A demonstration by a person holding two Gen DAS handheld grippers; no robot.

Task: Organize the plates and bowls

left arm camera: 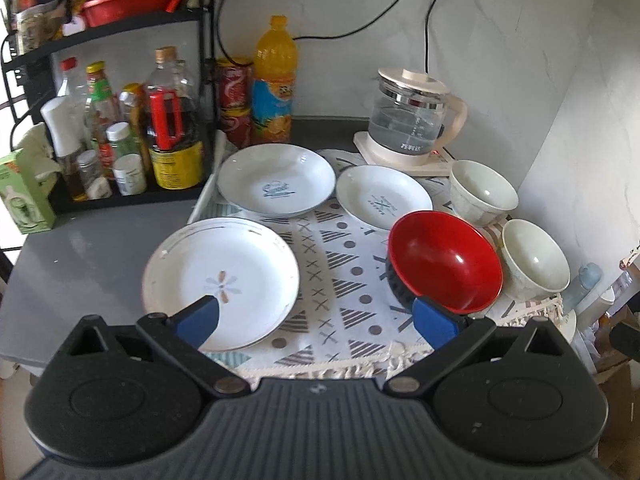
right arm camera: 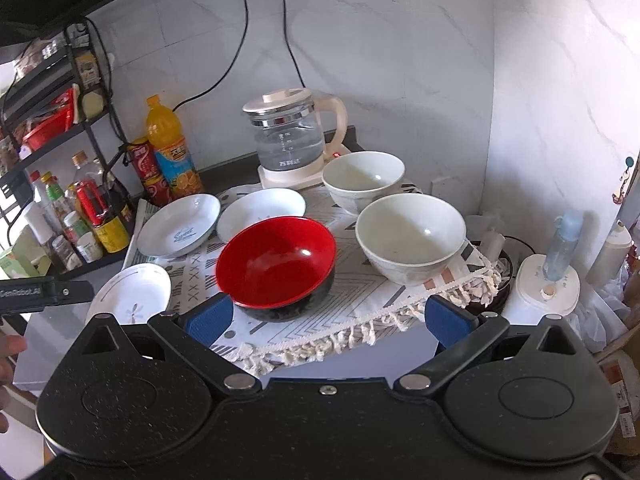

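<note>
The left gripper [left arm camera: 318, 320] is nearest to the camera, with its two blue fingers [left arm camera: 198, 320] spread wide and holding nothing; one finger is above the rim of the flower plate [left arm camera: 220, 280], the other is in front of the red bowl [left arm camera: 444, 258]. The right gripper [right arm camera: 330, 316] also has its blue fingers [right arm camera: 210, 316] wide apart and empty, and the red bowl [right arm camera: 276, 260] is just beyond them, nearer to the left finger. There are three plates and three bowls. The flower plate is white with a thin dark line on the rim and a pale flower in the middle; it lies half on the patterned cloth [left arm camera: 336, 292] and half on the grey counter [left arm camera: 80, 256]. The script plate [left arm camera: 276, 184], white with blue writing, seems to sit on another plate under it, but I cannot tell for sure. Beside it is the small plate [left arm camera: 384, 198], white with a small blue mark. The red bowl is red inside and black outside, tilted, and empty. The two white bowls [right arm camera: 410, 236] [right arm camera: 362, 178] stand upright on the cloth near the right wall, both empty. Behind them, the glass kettle [right arm camera: 296, 136] holds some water. The orange bottle [left arm camera: 274, 84] and two red cans [left arm camera: 234, 100], one on top of the other, stand by the black rack [left arm camera: 120, 120] of jars and bottles.
</note>
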